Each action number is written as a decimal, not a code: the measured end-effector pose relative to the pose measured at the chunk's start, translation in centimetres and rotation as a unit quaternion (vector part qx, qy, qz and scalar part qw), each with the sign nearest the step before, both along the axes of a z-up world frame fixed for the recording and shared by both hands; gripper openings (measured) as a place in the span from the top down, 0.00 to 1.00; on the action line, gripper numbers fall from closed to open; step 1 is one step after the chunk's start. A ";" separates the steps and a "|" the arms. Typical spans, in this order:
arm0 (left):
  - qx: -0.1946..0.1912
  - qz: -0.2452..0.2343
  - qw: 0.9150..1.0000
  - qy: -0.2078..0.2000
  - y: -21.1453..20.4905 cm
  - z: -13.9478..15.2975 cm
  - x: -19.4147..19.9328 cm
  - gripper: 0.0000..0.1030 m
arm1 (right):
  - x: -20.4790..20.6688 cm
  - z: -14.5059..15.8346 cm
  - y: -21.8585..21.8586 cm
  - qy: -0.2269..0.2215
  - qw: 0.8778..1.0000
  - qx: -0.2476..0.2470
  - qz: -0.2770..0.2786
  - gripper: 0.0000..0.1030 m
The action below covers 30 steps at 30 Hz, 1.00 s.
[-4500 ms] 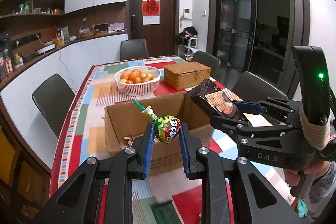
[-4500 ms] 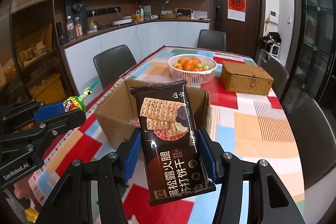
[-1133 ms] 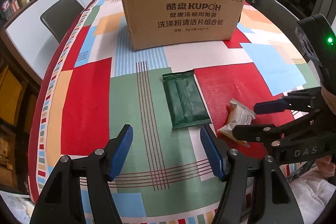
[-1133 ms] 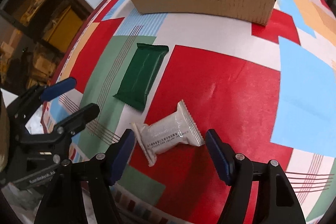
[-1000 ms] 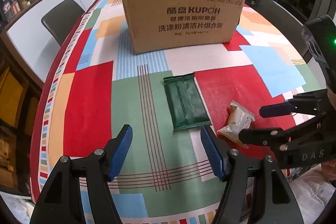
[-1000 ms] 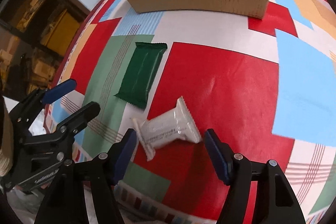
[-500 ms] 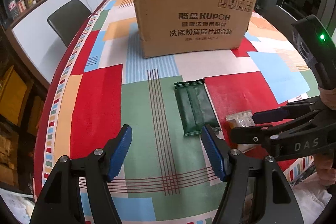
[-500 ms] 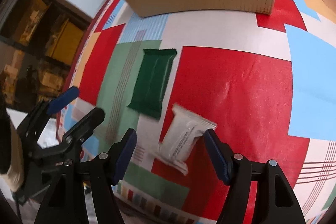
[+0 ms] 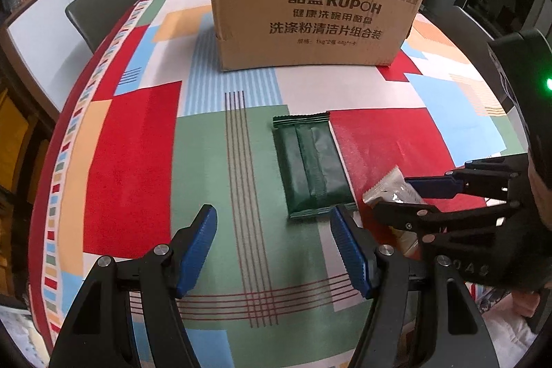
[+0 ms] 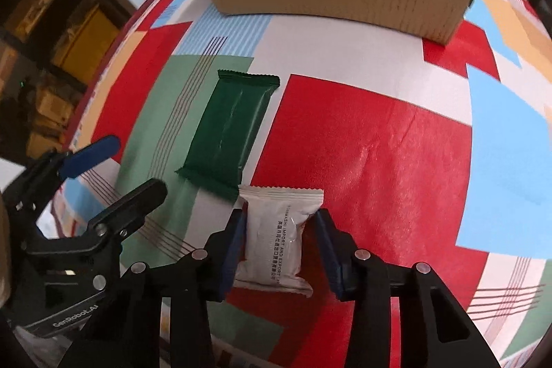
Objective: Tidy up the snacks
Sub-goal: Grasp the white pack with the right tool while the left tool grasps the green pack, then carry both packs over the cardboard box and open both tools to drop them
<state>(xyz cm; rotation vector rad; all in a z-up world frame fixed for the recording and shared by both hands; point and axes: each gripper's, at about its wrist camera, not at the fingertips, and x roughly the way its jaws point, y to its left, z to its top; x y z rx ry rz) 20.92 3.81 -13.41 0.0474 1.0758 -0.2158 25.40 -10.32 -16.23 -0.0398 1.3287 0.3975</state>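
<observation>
Two snacks are on the table (image 9: pixel 131 140), neither boxed yet — a green packet (image 10: pixel 229 130) and a white packet (image 10: pixel 276 237), both lying on the patchwork cloth near the front edge, the cardboard box (image 9: pixel 310 12) well behind them toward the table's middle. What the box holds can't be seen from these views. By my reading the pick of the white one is in hand; carry and drop remain for both.

Right gripper (image 10: pixel 279 247) is pitched steeply down at the table, and its jaws have just been closing with the white packet between them. The left pad touches the wrapper's side; the right pad looks just off it, so a firm grip isn't shown yet. The packet's far end sits just beside the green packet's near corner.

Left gripper (image 9: pixel 276 247) also tilts downward over the front edge, jaws spread wide with nothing between them — the green packet lies just ahead of its right finger, not straddled. It needs to shift right before closing.
</observation>
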 end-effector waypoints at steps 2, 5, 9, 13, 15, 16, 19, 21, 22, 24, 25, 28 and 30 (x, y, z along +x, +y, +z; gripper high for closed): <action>-0.004 -0.001 1.000 0.001 -0.1 0.0 0.2 0.35 | -0.1 0.0 0.1 -0.012 1.000 -0.013 0.006 0.68; -0.008 -0.002 1.000 0.003 -0.3 0.1 0.5 0.35 | 0.0 0.1 -0.5 -0.018 1.000 -0.008 0.000 0.68; -0.018 -0.009 1.000 0.004 -1.1 0.0 1.4 0.35 | 0.1 1.3 -1.9 -0.050 0.999 -0.004 -0.019 0.69; -0.026 -0.013 0.999 0.014 -2.1 -0.6 2.7 0.35 | 0.7 1.7 -3.1 -0.066 0.997 -0.003 -0.041 0.69; -0.021 -0.018 0.999 0.019 -2.8 -1.1 3.2 0.37 | 1.0 1.7 -3.8 -0.063 0.997 0.006 -0.052 0.68; -0.017 -0.020 0.999 0.020 -3.2 -1.3 3.5 0.37 | 1.0 1.7 -4.2 -0.064 0.996 0.009 -0.058 0.69; -0.008 -0.019 1.000 0.024 -3.8 -2.0 4.3 0.40 | 1.1 1.8 -5.3 -0.066 0.995 0.015 -0.072 0.68; -0.001 -0.013 1.000 0.029 -4.1 -2.5 4.8 0.45 | 1.2 1.7 -5.6 -0.065 0.995 0.021 -0.077 0.68; 0.002 -0.011 0.999 0.030 -4.3 -2.6 5.0 0.45 | 1.2 1.7 -5.6 -0.065 0.994 0.022 -0.080 0.68; 0.010 -0.011 0.999 0.030 -4.6 -2.8 5.3 0.48 | 1.2 1.8 -5.8 -0.070 0.994 0.022 -0.084 0.68; 0.017 -0.012 0.999 0.026 -4.9 -2.8 5.3 0.49 | 1.1 1.8 -5.7 -0.072 0.994 0.022 -0.085 0.68; 0.024 -0.015 0.999 0.025 -5.2 -2.8 5.5 0.54 | 1.1 1.7 -5.7 -0.073 0.993 0.025 -0.086 0.68; 0.027 -0.017 0.999 0.024 -5.3 -2.8 5.5 0.58 | 1.1 1.6 -5.7 -0.071 0.993 0.028 -0.087 0.68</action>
